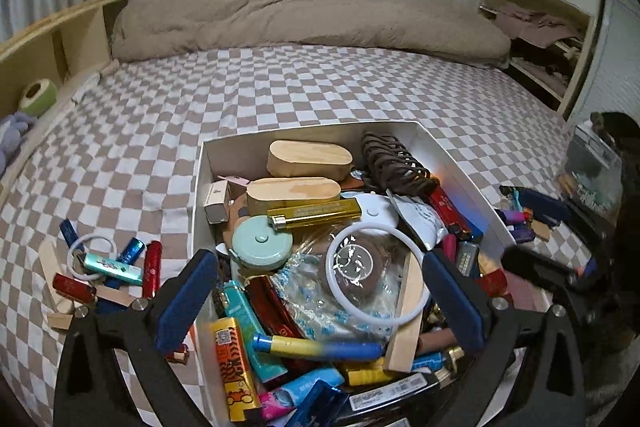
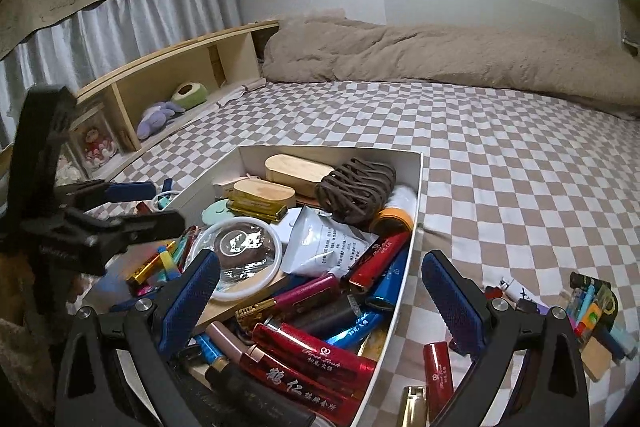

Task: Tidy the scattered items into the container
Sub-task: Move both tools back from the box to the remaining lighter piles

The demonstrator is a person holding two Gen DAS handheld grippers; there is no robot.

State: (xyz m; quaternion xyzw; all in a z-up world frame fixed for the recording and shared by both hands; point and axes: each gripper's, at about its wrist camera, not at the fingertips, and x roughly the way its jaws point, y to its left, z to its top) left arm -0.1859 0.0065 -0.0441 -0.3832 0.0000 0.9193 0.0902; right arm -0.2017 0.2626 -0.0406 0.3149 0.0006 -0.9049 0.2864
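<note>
Centrally on the checked bedsheet [image 1: 280, 95] sits the white box [image 1: 452, 163], heaped so full that much of its load is buried. On top lie two wooden cases [image 1: 308, 157], a gold lighter [image 1: 316, 217], a mint tape measure [image 1: 262, 245], a white ring [image 1: 374, 273] over a clear packet, and a dark coil [image 1: 390, 161] at the far corner. Below them is a tangle of red, blue and yellow tubes, most half covered; their print is too small to read from the left wrist, and the box's near end runs off the bottom edge in both views.

The left gripper [image 1: 320, 303] hangs over the box with its jaws spread wide and nothing between the blue pads [image 1: 182, 301]; the ring lies below the gap, apart from the pads. The right gripper [image 2: 320, 303] is likewise wide and empty, straddling the box's right wall [image 2: 412, 227].

Loose things lie on both sides. Left of the box is a small pile [image 1: 108, 271] of red and blue tubes, a ring and wood sticks. Right of it is another cluster [image 2: 592, 311], partly cut off by the lens edge and blurred. A red tube [image 2: 438, 375] stands just beside the wall.

Farther back lie a beige duvet [image 1: 300, 19] and a wood shelf [image 2: 168, 75] with soft toys.
</note>
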